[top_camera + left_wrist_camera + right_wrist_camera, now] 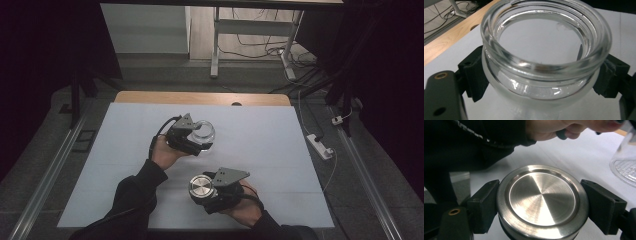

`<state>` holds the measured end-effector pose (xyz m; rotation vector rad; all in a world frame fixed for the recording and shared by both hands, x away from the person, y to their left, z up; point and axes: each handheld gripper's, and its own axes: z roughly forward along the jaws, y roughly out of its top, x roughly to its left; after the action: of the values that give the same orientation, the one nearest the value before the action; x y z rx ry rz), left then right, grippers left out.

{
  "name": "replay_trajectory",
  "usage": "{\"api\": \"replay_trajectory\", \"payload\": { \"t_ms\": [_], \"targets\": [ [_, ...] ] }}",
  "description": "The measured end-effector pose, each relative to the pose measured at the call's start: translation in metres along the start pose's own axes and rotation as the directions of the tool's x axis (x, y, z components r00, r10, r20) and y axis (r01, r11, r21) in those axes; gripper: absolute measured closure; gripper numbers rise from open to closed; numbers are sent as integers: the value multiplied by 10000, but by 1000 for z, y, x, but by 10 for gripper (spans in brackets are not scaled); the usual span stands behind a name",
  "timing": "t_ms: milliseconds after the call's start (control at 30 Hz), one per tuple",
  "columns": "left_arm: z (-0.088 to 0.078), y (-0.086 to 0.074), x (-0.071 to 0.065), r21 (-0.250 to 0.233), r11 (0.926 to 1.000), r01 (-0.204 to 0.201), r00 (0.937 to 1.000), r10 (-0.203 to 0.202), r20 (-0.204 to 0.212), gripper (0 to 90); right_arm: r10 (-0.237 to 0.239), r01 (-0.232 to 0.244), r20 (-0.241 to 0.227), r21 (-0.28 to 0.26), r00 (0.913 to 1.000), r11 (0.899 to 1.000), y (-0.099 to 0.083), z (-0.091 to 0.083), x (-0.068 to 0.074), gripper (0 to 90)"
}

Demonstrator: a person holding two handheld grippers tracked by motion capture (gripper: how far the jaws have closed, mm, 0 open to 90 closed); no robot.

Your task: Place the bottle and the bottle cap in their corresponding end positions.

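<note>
Over the white sheet covering the wooden table (150, 96), the person's left gripper (200, 141) pinches a clear round glass jar (202, 132) just below its thick threaded rim; in the left gripper view the black pads (475, 75) press on either side of the open-mouthed jar's neck. Nearer the person, and well apart from the jar, the right gripper (204, 189) clamps a round brushed-steel lid (201, 186) by its edge, shiny face upward, the pads (485, 205) tight against the rim
</note>
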<state>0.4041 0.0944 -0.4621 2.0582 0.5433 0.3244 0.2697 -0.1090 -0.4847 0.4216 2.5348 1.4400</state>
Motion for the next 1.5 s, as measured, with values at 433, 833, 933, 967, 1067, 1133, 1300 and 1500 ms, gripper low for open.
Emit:
{"api": "replay_trajectory", "payload": {
  "t_ms": [433,833,933,967,1067,1133,1300,1500],
  "targets": [
    [13,-7,12,181,9993,331,9994,-329,-140,152,166,-162,-68,596,9998,9981,-16,22,-3,186],
    [24,-17,18,453,9976,518,9985,-509,-207,152,523,-527,61,1252,9986,9907,-27,38,-18,185],
    [26,-19,18,531,9973,511,9985,-499,-242,152,457,-474,143,1559,9989,9866,-30,42,-20,185],
    [27,-20,19,547,9971,536,9984,-525,-211,152,547,-558,116,1567,9984,9861,-31,43,-21,185],
    [30,-23,20,615,9961,634,9979,-623,-196,152,586,-594,97,1726,9982,9832,-33,46,-23,185],
    [31,-25,20,656,9957,648,9978,-635,-212,152,503,-507,66,1917,9987,9801,-35,49,-23,185],
    [36,-28,22,776,9942,739,9972,-729,-154,152,612,-631,155,2022,9980,9773,-35,51,-24,183],
    [42,-32,22,991,9919,798,9968,-794,-85,151,224,-316,411,2389,9989,9705,-34,55,-20,180]
  ]
}}
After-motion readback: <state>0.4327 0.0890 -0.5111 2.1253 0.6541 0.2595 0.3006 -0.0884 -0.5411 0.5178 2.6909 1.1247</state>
